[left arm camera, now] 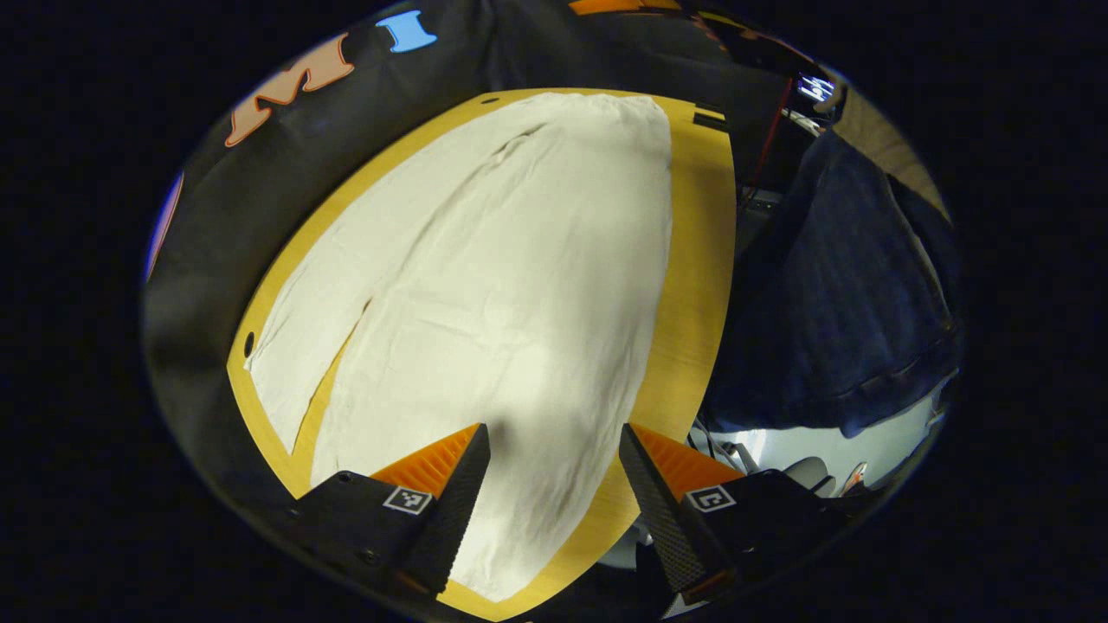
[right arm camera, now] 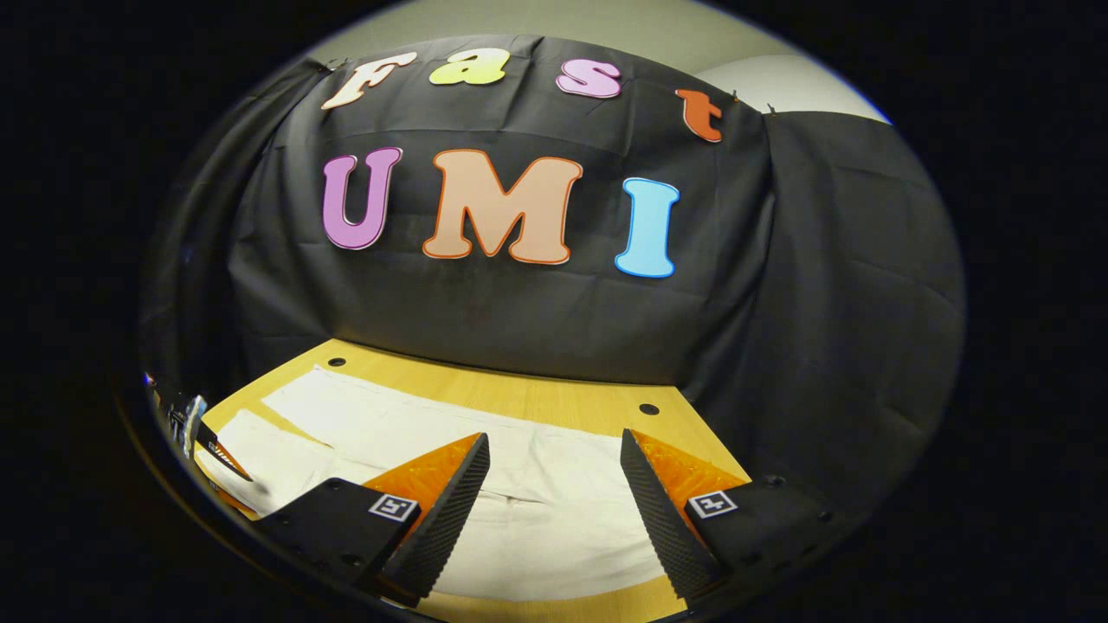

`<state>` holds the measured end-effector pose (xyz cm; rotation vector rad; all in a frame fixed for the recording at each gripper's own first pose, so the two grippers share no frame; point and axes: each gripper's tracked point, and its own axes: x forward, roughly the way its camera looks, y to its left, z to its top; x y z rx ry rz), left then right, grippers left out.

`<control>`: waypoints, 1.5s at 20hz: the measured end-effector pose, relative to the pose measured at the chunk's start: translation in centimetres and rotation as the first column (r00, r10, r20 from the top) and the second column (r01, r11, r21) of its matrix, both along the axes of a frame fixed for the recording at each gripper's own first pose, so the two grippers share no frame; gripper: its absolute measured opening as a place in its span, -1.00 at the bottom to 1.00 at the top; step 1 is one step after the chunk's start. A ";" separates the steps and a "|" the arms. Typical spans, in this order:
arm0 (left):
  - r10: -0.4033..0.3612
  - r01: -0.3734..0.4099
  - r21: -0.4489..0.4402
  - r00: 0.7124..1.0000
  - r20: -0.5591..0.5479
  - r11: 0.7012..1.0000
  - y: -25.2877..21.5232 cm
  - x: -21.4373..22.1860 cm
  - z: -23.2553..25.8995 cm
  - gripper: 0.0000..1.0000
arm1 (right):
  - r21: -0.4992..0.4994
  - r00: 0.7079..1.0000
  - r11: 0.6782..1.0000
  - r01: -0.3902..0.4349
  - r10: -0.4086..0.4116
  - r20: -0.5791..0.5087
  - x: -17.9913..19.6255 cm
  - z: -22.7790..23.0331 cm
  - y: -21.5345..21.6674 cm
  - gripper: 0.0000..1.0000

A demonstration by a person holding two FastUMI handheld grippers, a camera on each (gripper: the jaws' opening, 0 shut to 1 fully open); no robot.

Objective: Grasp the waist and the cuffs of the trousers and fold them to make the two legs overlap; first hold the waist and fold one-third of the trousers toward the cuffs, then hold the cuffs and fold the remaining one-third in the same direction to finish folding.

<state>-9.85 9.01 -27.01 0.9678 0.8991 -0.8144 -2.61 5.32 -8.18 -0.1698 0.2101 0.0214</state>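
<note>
- On the wooden table (left arm camera: 692,285) the cream trousers (left arm camera: 485,285) lie flat and spread out, both legs side by side with a narrow gap between them, not yet overlapped.
- Left gripper (left arm camera: 554,493): its fingers stand apart with nothing between them, hovering above one end of the trousers near the table's edge.
- Right gripper (right arm camera: 554,493): likewise spread and empty, poised over the cloth (right arm camera: 537,510) at its near end.
- Risk, as a judgement: pinching only the top layer, or catching one leg alone, would drag the fabric askew and leave the legs misaligned; a grip close to the edge could pull the trousers off the table.
- The left gripper view takes in the trousers' whole length and a person's dark sleeve (left arm camera: 848,294) beside the table; the right gripper view looks low across the cloth toward the booth's black wall (right arm camera: 519,320).
</note>
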 end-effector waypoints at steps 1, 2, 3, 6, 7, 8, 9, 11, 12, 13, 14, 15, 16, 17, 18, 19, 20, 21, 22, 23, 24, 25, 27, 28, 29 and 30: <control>0.001 -0.001 0.023 1.000 -0.011 1.000 0.7 -0.2 -0.3 0.79 | -0.001 1.000 1.000 -0.010 0.010 -0.003 0.2 -0.1 0.2 0.95; 0.003 -0.002 0.039 1.000 -0.018 0.999 1.2 -0.4 -0.6 0.79 | 0.003 1.000 1.000 -0.017 0.017 -0.005 0.3 -0.1 0.5 0.95; 0.007 -0.006 0.049 1.000 -0.026 0.999 1.8 -0.4 -1.0 0.77 | 0.010 1.000 1.000 -0.024 0.024 -0.008 0.5 -0.2 0.7 0.95; 0.020 -0.015 0.088 0.999 -0.051 0.996 3.0 -0.5 -1.6 0.74 | 0.018 0.999 0.999 -0.034 0.035 -0.023 1.0 -0.8 1.1 0.95; 0.022 -0.018 0.071 0.999 -0.050 0.997 2.6 -0.4 -1.6 0.72 | 0.017 0.999 0.999 -0.038 0.038 -0.027 1.1 -1.0 1.2 0.95; 0.027 -0.022 0.081 0.998 -0.063 0.996 2.7 -0.4 -2.0 0.67 | 0.020 0.999 0.999 -0.044 0.044 -0.032 1.1 -1.2 1.2 0.95; 0.023 -0.014 0.079 0.994 -0.104 0.997 2.5 -0.9 -2.5 0.59 | 0.030 0.998 0.998 -0.051 0.052 -0.040 1.2 -1.5 1.4 0.95; 0.025 -0.012 0.095 0.990 -0.141 0.995 2.4 -0.9 -2.5 0.45 | 0.046 0.997 0.997 -0.059 0.061 -0.050 1.2 -2.0 1.6 0.94; 0.025 -0.007 0.113 0.988 -0.153 0.994 2.6 -0.8 -2.4 0.43 | 0.052 0.996 0.997 -0.062 0.065 -0.054 1.3 -2.2 1.6 0.94; 0.020 -0.001 0.118 0.987 -0.161 0.993 2.6 -0.9 -2.5 0.44 | 0.056 0.996 0.996 -0.065 0.068 -0.057 1.3 -2.2 1.6 0.95; 0.016 0.006 0.129 0.986 -0.167 0.992 2.6 -1.0 -2.5 0.44 | 0.062 0.995 0.996 -0.070 0.074 -0.059 1.4 -2.4 1.7 0.95; 0.013 0.011 0.137 0.985 -0.171 0.990 2.6 -1.0 -2.4 0.42 | 0.066 0.995 0.995 -0.077 0.081 -0.061 1.3 -2.5 1.6 0.94; 0.010 0.015 0.143 0.985 -0.172 0.990 2.6 -0.9 -2.4 0.42 | 0.065 0.994 0.994 -0.082 0.086 -0.062 1.4 -2.6 1.6 0.96; 0.014 0.013 0.151 0.984 -0.176 0.988 2.7 -0.8 -2.4 0.32 | 0.059 0.994 0.994 -0.088 0.092 -0.066 1.6 -2.8 1.4 0.97; 0.021 0.008 0.163 0.984 -0.176 0.987 2.9 -0.5 -2.5 0.27 | 0.055 0.992 0.994 -0.097 0.101 -0.076 1.7 -3.5 0.8 0.94; 0.034 -0.003 0.170 0.983 -0.179 0.985 2.9 -0.2 -2.5 0.07 | 0.061 0.990 0.993 -0.104 0.109 -0.085 1.8 -3.9 0.7 0.94; 0.044 -0.011 0.181 0.982 -0.181 0.983 3.1 0.1 -2.3 -0.02 | 0.070 0.988 0.991 -0.113 0.120 -0.095 1.9 -4.4 0.5 0.95; 0.047 -0.011 0.193 0.982 -0.184 0.981 3.2 0.5 -2.1 -0.24 | 0.081 0.985 0.989 -0.123 0.131 -0.107 2.0 -4.9 0.5 0.95; 0.050 -0.012 0.203 0.982 -0.184 0.979 3.3 1.1 -2.0 -0.43 | 0.089 0.983 0.987 -0.133 0.143 -0.119 2.1 -5.4 0.4 0.95; 0.064 -0.023 0.203 0.979 -0.195 0.979 3.3 1.3 -1.9 -0.80 | 0.092 0.979 0.985 -0.143 0.154 -0.133 2.2 -5.9 0.3 0.96; 0.080 -0.034 0.207 0.974 -0.214 0.978 3.4 1.3 -1.9 -0.90 | 0.088 0.976 0.984 -0.153 0.164 -0.145 2.3 -6.6 -0.1 0.95; 0.085 -0.035 0.213 0.969 -0.231 0.976 3.3 1.3 -1.9 -1.00 | 0.078 0.971 0.983 -0.166 0.177 -0.160 2.5 -7.2 -0.4 0.95; 0.091 -0.030 0.231 0.963 -0.254 0.972 3.4 1.0 -1.6 -1.00 | 0.061 0.957 0.977 -0.206 0.214 -0.194 2.3 -8.7 -0.9 0.95; 0.083 -0.021 0.238 0.963 -0.257 0.971 3.3 0.9 -1.6 -1.00 | 0.047 0.949 0.972 -0.232 0.236 -0.210 2.2 -9.4 -1.2 0.95; 0.077 -0.012 0.247 0.964 -0.256 0.969 3.2 0.9 -1.5 -1.00 | 0.030 0.937 0.965 -0.261 0.261 -0.231 2.1 -10.1 -1.5 0.95; 0.074 -0.007 0.255 0.964 -0.254 0.967 3.3 1.0 -1.5 -1.00 | 0.010 0.923 0.955 -0.296 0.289 -0.255 1.9 -10.9 -1.8 0.97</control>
